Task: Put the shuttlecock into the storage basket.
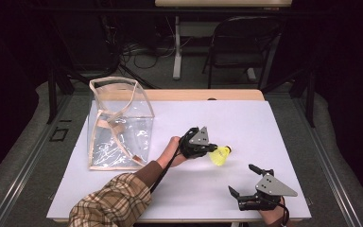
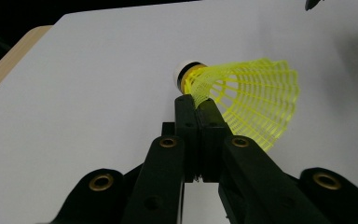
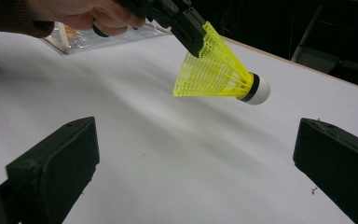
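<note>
Now left gripper (image 1: 211, 147) jaws clenched on yellow shuttlecock (image 1: 220, 155) skirt, lifted above counter (image 1: 264, 132), right of clear bag (image 1: 120, 125). Right gripper (image 1: 244, 179) jaws released, nearer than shuttlecock.

Yellow shuttlecock (image 1: 220, 155) with white cork, brown plaid sleeve (image 1: 111, 202), white table (image 1: 246, 123).

One yellow shuttlecock (image 1: 220, 155) is in sight, its mesh skirt pinched at the tips of the left tongs (image 1: 211, 147). One clear plastic bag (image 1: 119, 124) with pale trim stands behind the left tongs and well apart from the right tongs (image 1: 242, 180). Two pairs of tongs are in use, one per hand. One white surface (image 1: 264, 132) carries everything. Beyond it stands what looks like one dark folding chair (image 1: 241, 42), though the background is dim.
</note>
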A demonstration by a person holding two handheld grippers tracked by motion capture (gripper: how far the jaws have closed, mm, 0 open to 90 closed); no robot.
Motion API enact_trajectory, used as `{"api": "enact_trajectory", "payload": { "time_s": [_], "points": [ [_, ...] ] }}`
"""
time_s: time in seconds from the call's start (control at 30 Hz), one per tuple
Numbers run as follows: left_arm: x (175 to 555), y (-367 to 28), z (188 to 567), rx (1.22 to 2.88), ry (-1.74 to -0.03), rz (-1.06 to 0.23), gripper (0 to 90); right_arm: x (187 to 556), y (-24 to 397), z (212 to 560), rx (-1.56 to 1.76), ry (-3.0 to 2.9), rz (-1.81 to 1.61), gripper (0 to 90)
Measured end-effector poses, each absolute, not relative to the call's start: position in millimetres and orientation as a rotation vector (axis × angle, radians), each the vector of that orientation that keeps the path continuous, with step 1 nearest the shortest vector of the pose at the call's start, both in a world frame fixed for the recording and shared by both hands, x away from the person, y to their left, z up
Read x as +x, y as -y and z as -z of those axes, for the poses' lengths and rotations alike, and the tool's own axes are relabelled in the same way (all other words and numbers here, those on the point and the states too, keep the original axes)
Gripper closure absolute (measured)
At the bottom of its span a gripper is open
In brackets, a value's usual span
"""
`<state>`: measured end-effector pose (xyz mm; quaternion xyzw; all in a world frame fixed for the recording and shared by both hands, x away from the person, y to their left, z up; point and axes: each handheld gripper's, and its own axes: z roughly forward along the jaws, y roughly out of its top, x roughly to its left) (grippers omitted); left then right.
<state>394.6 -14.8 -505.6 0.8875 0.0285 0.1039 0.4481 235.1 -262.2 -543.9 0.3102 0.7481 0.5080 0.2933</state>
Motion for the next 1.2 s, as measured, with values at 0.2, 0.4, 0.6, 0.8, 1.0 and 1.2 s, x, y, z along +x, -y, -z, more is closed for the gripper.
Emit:
{"api": "enact_trajectory", "payload": {
  "time_s": [0.2,0.4,0.6,0.8,1.0,1.2],
  "points": [
    [394,11,502,2.198,-0.059,-0.268,89.3,236,262,544,0.828,-1.994,-1.352,0.0],
    [393,12,498,2.198,-0.054,-0.273,89.3,236,262,545,0.831,-1.996,-1.351,0.0],
    [395,10,486,2.183,-0.05,-0.281,89.3,236,263,545,0.833,-1.998,-1.35,0.0],
    [394,13,470,2.175,-0.027,-0.297,89.3,236,263,545,0.836,-2.002,-1.345,0.0],
    [394,18,459,2.169,-0.008,-0.309,89.3,236,263,545,0.842,-1.995,-1.354,0.0],
    [395,19,451,2.16,-0.007,-0.316,89.3,236,264,545,0.843,-1.998,-1.349,0.0]
  ]
}}
